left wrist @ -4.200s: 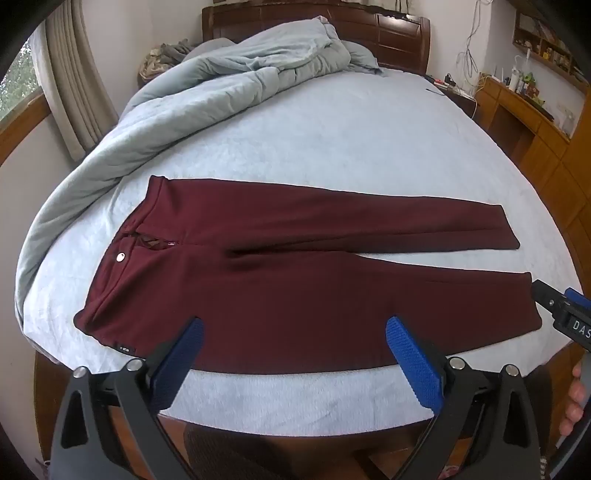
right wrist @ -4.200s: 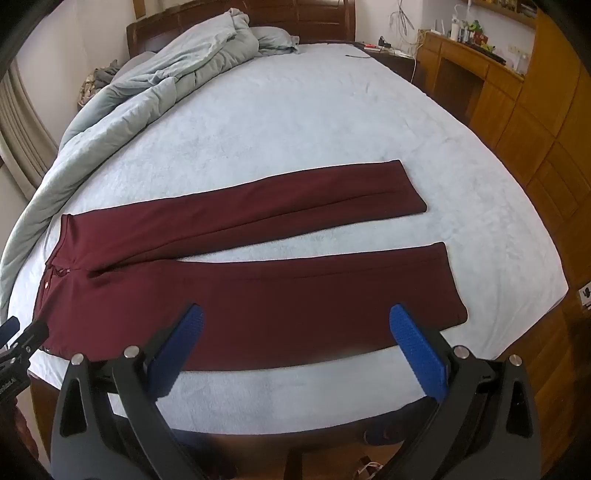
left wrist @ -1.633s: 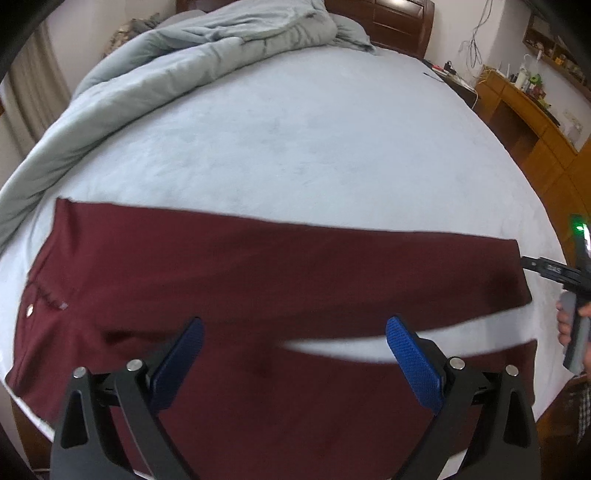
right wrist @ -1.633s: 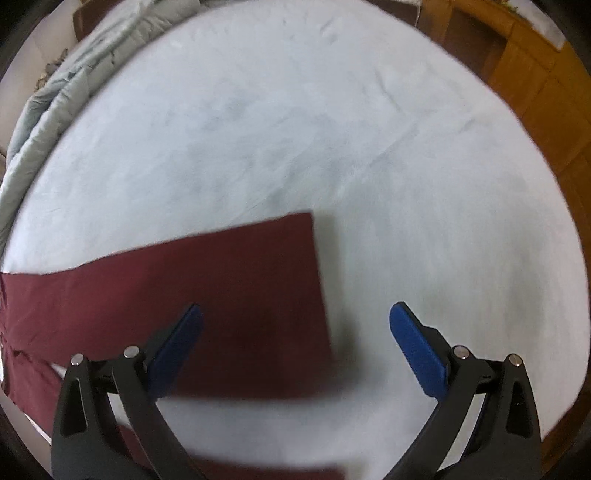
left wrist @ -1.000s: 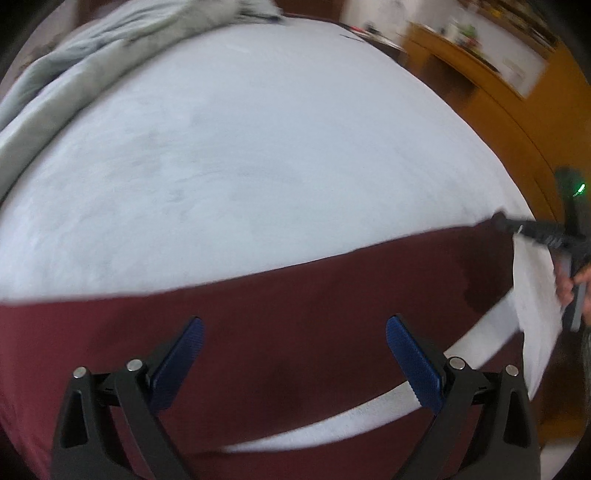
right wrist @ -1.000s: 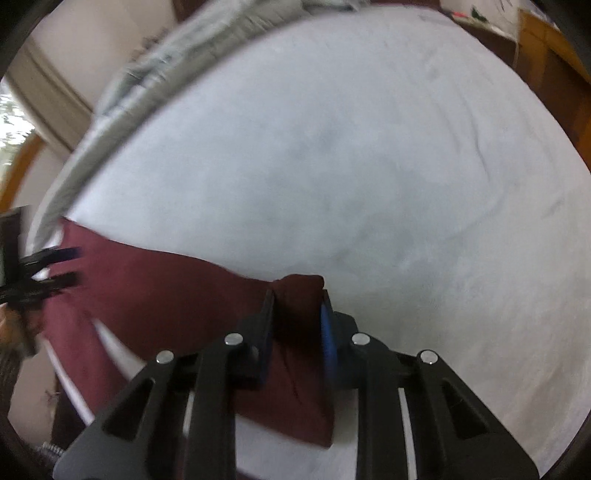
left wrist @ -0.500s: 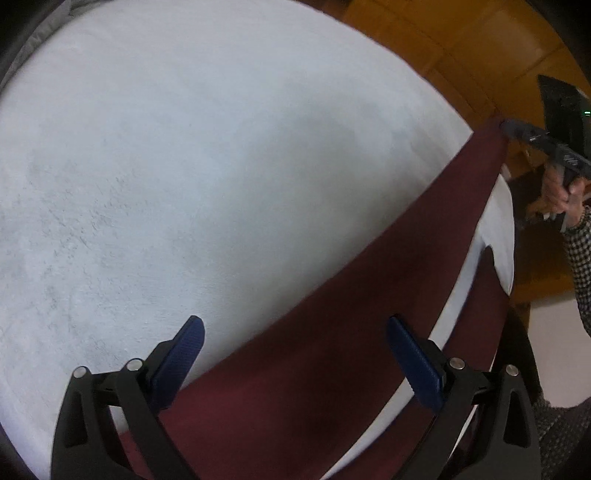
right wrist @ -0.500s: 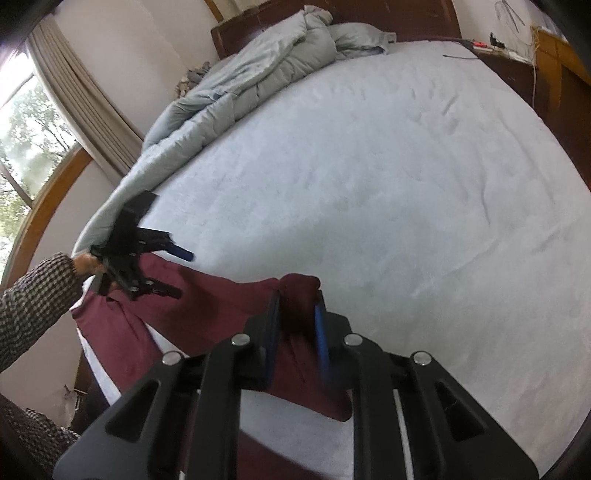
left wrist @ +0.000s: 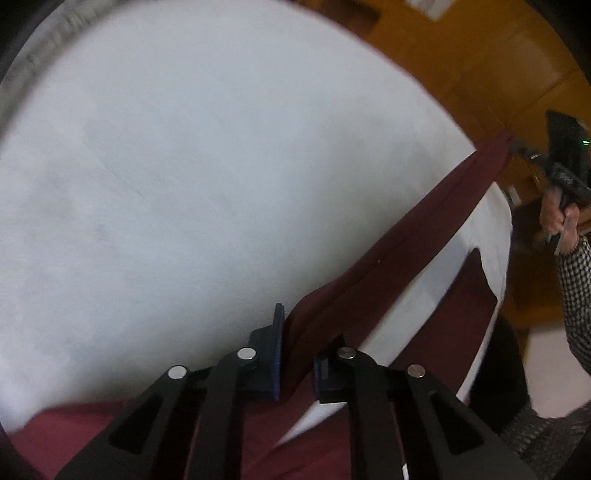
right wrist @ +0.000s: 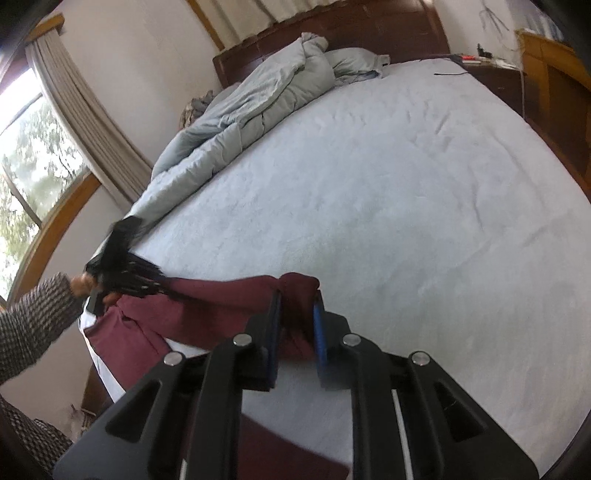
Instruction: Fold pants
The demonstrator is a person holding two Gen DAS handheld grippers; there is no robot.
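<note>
The dark red pants [left wrist: 406, 258] lie on the pale blue bed [left wrist: 184, 166]. My left gripper [left wrist: 299, 354] is shut on the pants at the waist end of the far leg. That leg stretches taut up to my right gripper [left wrist: 532, 162], seen at the right edge. In the right wrist view my right gripper [right wrist: 297, 325] is shut on the bunched hem of the pants [right wrist: 221, 306]. The left gripper [right wrist: 125, 273] shows there at the far left, blurred, holding the other end. The near leg [left wrist: 472, 295] lies flat on the bed.
A grey-blue duvet [right wrist: 258, 96] is heaped along the bed's left side up to the dark headboard [right wrist: 351, 26]. A window with curtain [right wrist: 74, 110] is at left. Wooden cabinets [left wrist: 480, 74] stand beyond the bed's right edge.
My left gripper has closed on the waist end of the far leg. The right gripper stays shut on the hem. The leg is now lifted and stretched between both grippers.
</note>
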